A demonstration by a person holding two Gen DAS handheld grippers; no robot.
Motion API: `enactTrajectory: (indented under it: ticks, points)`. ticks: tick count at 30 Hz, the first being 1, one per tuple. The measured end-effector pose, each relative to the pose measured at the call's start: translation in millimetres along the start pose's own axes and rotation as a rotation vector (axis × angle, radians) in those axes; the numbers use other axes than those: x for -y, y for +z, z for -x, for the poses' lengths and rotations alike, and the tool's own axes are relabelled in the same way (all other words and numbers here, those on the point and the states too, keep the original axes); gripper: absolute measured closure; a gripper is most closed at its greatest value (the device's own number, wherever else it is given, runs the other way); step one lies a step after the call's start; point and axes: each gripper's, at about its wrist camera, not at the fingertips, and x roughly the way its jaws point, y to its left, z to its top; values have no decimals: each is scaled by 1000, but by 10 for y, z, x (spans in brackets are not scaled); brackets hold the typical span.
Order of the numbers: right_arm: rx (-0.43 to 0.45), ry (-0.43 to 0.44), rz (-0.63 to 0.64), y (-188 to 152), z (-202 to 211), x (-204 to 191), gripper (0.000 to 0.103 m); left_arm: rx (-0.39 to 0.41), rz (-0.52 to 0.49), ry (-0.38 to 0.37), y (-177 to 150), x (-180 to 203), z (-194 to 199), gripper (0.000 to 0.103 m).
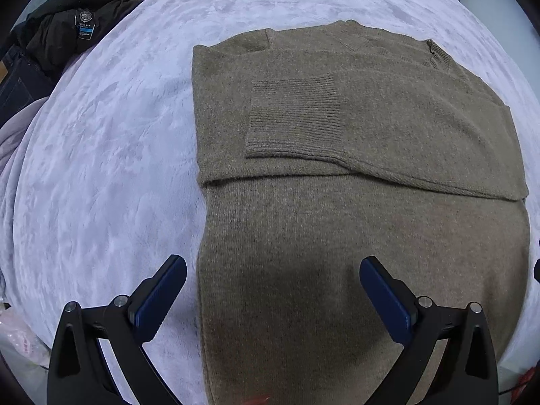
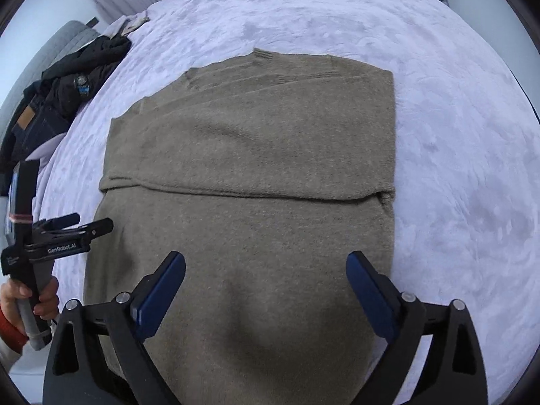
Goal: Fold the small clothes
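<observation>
Both my grippers hang over the bed, pointing steeply down at the work.

Left gripper (image 1: 272, 266): jaws spread wide, nothing between the blue pads (image 1: 158, 298). One finger sits over the lilac blanket (image 1: 111, 155), the other over the garment, and neither touches the fabric as far as I can tell.

Right gripper (image 2: 266, 263): jaws likewise wide apart and empty, both fingers above the knit. In its view I see my left hand (image 2: 40, 298) wrapped around the handle of the left gripper at the sweater's left edge, with an orange-red sleeve (image 2: 8, 327) at the wrist.

Task item: a brown knit sweater (image 1: 354, 229), lying flat in the middle of the blanket. Its sleeves are folded in across the chest; the ribbed cuff (image 1: 293, 114) of one lies on top, left of centre. A fold edge runs across the body below the cuff. The neckline faces the far side of the bed, and the lower body extends toward me, under a soft shadow.

Surroundings: a pile of dark clothes (image 1: 81, 30) sits at the far left edge of the bed, with dark denim (image 1: 18, 87) beside it. More clothing at the far right corner, too small to identify.
</observation>
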Motion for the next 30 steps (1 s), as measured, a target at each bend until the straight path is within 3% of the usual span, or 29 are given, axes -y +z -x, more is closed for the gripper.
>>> enactTrajectory:
  ticks: [11, 21, 30]
  points:
    - [-102, 36, -69, -333, 184, -270, 2, -63, -53, -20, -429, 108, 398, 0]
    - [-57, 39, -174, -563, 562, -353, 2, -60, -127, -30, -726, -38, 709, 0]
    - [-51, 35, -206, -824, 624, -475, 2, -47, -122, -78, -915, -299, 749, 0]
